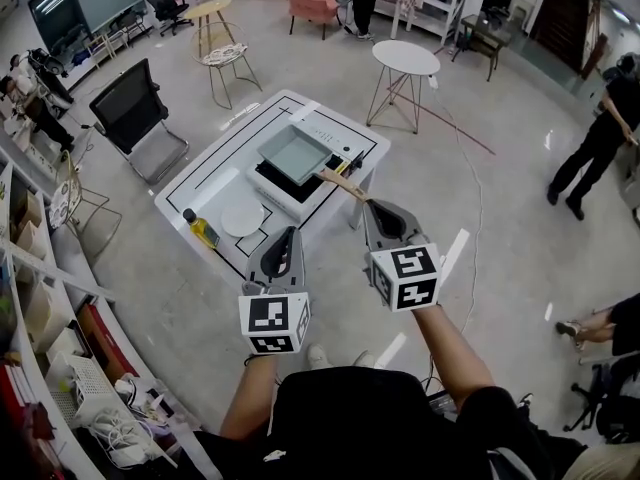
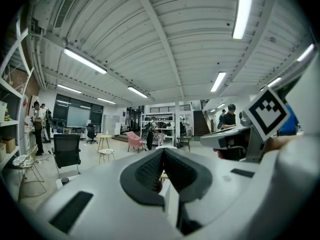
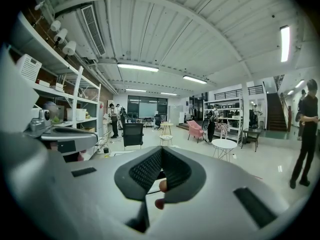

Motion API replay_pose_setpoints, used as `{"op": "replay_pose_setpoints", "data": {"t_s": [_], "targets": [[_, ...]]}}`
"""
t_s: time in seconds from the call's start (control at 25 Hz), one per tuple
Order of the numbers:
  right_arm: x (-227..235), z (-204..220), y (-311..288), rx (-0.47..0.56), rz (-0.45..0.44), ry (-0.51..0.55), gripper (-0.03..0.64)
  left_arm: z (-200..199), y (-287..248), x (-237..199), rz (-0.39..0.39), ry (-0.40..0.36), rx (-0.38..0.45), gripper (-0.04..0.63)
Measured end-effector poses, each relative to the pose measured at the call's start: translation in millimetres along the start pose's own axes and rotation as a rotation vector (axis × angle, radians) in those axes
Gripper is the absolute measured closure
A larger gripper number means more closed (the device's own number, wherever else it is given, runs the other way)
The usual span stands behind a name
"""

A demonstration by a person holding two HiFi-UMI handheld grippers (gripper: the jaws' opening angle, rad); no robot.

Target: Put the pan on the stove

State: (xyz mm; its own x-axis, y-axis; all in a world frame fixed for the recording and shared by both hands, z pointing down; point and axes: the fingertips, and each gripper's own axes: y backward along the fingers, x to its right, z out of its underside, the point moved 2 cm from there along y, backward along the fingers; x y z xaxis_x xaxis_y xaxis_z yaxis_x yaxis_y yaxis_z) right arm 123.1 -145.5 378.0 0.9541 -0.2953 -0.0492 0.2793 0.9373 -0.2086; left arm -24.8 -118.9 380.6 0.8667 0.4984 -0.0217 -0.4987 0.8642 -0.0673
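- Pan (image 1: 293,154), square, grey, shallow, wooden-handled: one is counted, with one flat black stove (image 1: 272,179), one white table (image 1: 200,183) and two grey claws.
- It is seated on the stove.
- Its handle (image 1: 342,182), the long axis, is pointed toward the right gripper (image 1: 368,204).
- The left gripper (image 1: 291,231) and the right are both clenched, pads together.

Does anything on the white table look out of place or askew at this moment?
Only mildly: the wooden handle of the pan seems to jut past the edge of the table. The pan sits on the stove; nothing looks spilled.
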Motion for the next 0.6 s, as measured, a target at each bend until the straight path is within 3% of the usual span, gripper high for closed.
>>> {"op": "replay_pose_setpoints", "data": {"t_s": [0.6], "targets": [[5, 5, 16, -0.010, -0.010, -0.004, 0.615, -2, 10, 19, -0.004, -0.011, -0.007, 0.584]]}}
